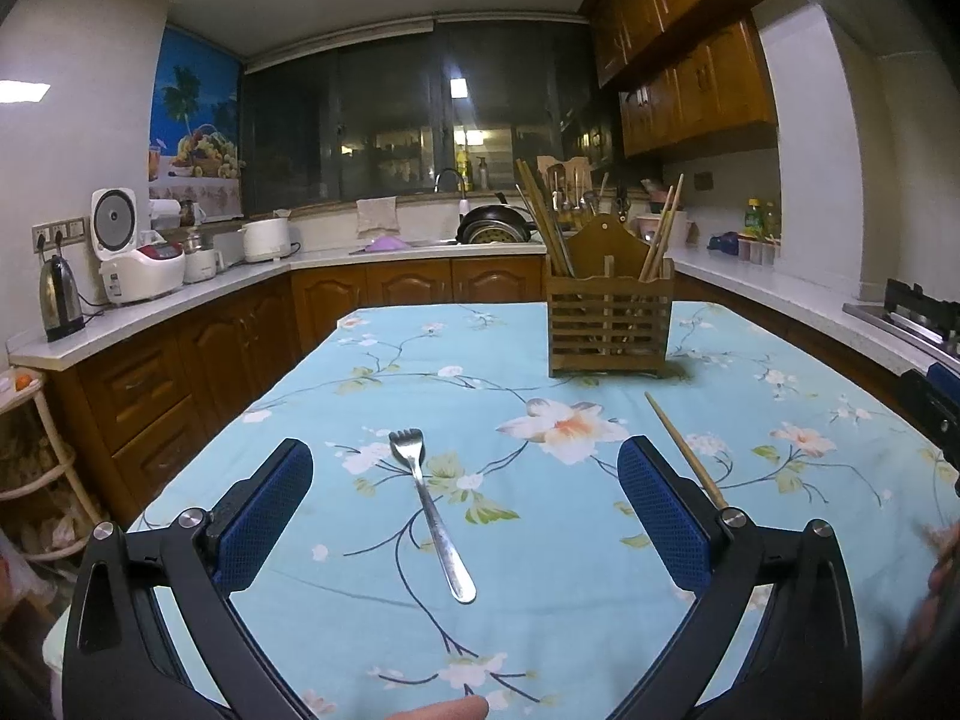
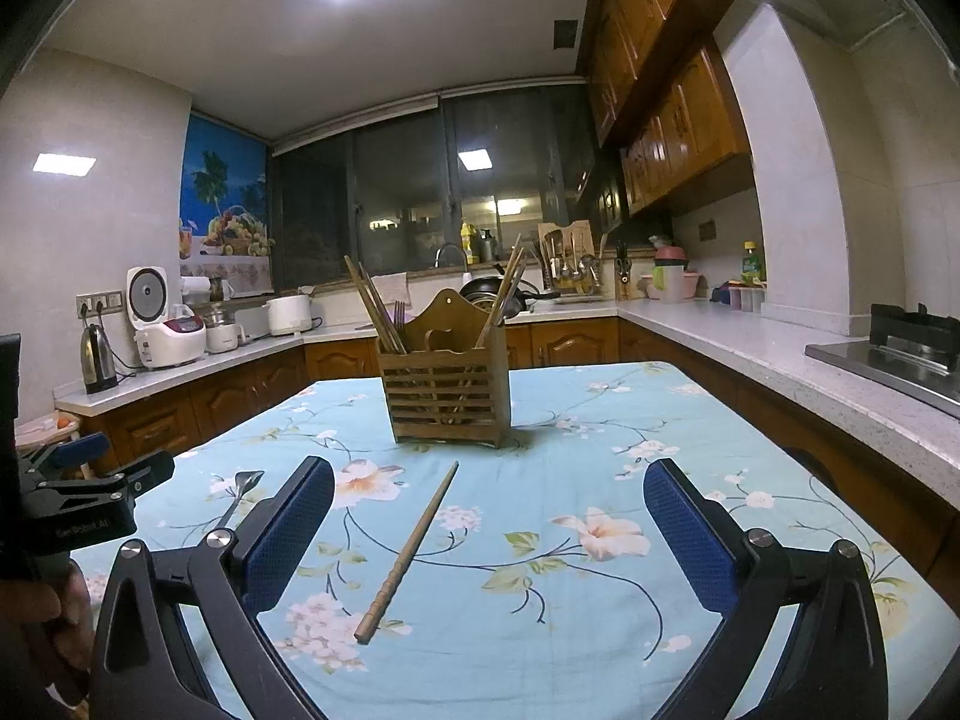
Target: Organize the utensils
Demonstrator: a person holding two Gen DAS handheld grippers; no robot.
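Left wrist: fork [image 1: 431, 510] between spread left gripper [image 1: 465, 513] fingers, unheld

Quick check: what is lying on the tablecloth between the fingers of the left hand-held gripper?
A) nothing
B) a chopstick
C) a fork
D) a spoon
C: the left wrist view shows a metal fork flat on the tablecloth between the open fingers of the left hand-held gripper.

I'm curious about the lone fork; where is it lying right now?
In the left wrist view, the fork lies flat on the flowered tablecloth between the open left gripper's fingers, left of the loose chopstick, short of the wooden holder.
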